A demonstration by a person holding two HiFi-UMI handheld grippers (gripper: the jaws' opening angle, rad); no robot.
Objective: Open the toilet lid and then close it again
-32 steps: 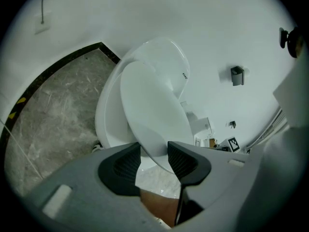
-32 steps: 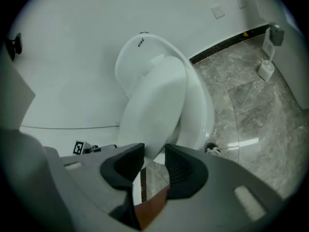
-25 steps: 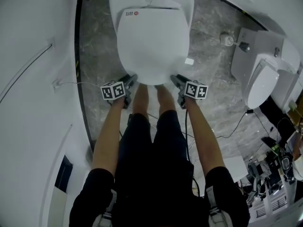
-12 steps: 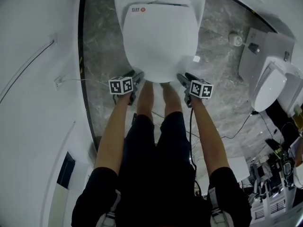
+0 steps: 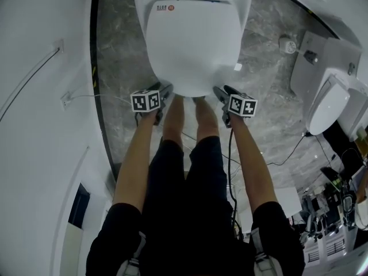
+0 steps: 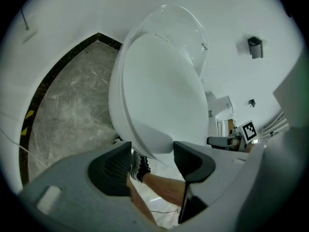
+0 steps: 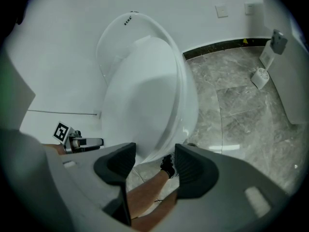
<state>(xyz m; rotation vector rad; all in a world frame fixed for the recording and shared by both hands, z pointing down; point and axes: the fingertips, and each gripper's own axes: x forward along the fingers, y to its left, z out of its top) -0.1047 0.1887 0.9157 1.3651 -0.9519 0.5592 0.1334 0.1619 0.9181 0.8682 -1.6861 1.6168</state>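
The white toilet's lid (image 5: pixel 192 45) lies flat and closed on the bowl at the top centre of the head view. My left gripper (image 5: pixel 165 91) is at the lid's front left rim and my right gripper (image 5: pixel 220 91) at its front right rim. In the left gripper view the lid (image 6: pixel 164 95) fills the middle, and its front edge sits between the jaws of the left gripper (image 6: pixel 152 161), which are opening with the pads off it. In the right gripper view the lid (image 7: pixel 145 110) rises beyond the right gripper (image 7: pixel 153 163), whose jaws are also opening and grip nothing.
The person's legs (image 5: pixel 184 119) stand between the two grippers at the bowl's front. A second toilet (image 5: pixel 325 105) is at the right, with a cable (image 5: pixel 282 160) across the grey marble floor. A white wall with a socket (image 5: pixel 67 101) runs along the left. Equipment (image 5: pixel 328 234) is piled at lower right.
Both grippers stay at the lid's front rim and have sunk a little. The lid lies flat throughout. The head camera has shifted slightly.
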